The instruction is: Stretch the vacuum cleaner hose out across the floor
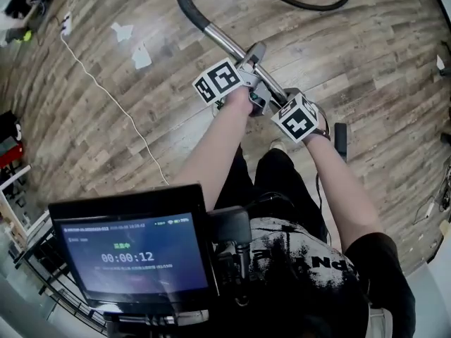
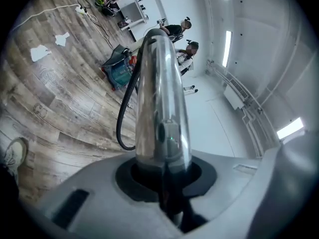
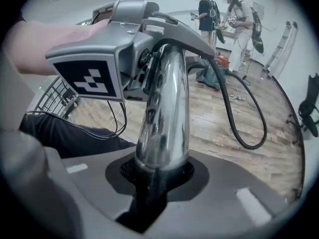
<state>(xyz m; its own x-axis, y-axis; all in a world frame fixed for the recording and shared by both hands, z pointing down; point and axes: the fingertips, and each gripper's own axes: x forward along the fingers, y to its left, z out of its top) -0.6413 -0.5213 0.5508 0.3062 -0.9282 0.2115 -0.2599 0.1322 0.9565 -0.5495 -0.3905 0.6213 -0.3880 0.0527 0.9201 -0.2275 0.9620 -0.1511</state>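
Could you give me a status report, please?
Status: left gripper and right gripper shut on metal wand. Its black hose curves away, unstretched. Nearby: white cable, paper scraps on floor.
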